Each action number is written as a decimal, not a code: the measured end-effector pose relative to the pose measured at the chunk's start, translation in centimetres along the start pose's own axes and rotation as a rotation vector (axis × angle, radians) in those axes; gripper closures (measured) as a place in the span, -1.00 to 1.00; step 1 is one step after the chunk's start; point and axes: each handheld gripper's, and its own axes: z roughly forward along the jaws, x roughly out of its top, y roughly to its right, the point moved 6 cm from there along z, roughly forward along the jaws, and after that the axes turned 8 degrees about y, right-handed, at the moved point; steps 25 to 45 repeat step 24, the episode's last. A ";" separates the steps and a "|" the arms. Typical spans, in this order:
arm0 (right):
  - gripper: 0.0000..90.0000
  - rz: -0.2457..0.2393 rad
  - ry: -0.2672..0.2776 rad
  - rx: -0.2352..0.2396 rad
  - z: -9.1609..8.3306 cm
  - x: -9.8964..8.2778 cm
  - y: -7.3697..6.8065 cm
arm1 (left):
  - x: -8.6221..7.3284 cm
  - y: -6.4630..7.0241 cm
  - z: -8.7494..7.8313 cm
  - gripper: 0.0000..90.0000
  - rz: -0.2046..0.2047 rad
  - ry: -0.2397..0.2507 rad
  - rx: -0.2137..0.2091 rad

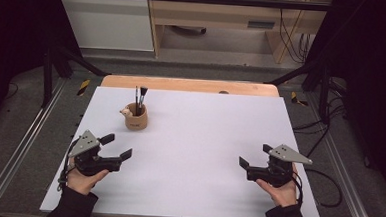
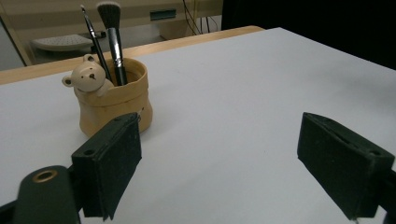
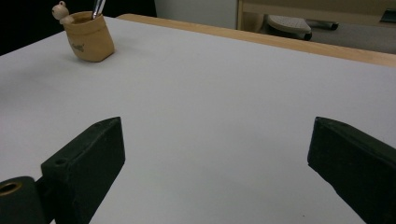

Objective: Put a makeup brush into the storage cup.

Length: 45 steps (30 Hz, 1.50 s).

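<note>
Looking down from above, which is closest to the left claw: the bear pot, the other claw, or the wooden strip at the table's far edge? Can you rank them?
From the left claw:
1. Bear pot, just beyond it, slightly right.
2. Wooden strip, along the far edge.
3. Right claw, across the table.

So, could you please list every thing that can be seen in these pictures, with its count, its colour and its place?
holder: one, tan, bag-shaped with a small bear figure on its rim, on the far left part of the board.
brushes: two, dark handles, standing upright in the holder; one thin, one with a thick bristle head.
board: one, white, covering most of the table.
table: one, wooden, its edge showing behind the board.
left gripper: one, black with a grey plate on top, near left of the board, jaws open, nothing between them.
right gripper: one, black with a grey plate on top, near right, jaws open, nothing between them.
hands: two, dark sleeves, at the bottom edge.
</note>
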 end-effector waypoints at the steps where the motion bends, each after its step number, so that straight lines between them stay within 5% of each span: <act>1: -0.90 0.000 -0.001 -0.003 0.0 0.0 0.0 | -0.1 0.0 -0.1 -0.72 0.000 -0.001 -0.001; 17: -0.90 0.004 0.001 0.007 -0.2 0.0 -0.1 | -2.3 -0.6 -1.0 -0.79 -0.005 -0.034 -0.002; 45: -0.90 0.009 0.000 0.005 -0.2 -0.1 0.0 | -2.3 -0.6 -1.1 -0.81 -0.003 -0.033 -0.001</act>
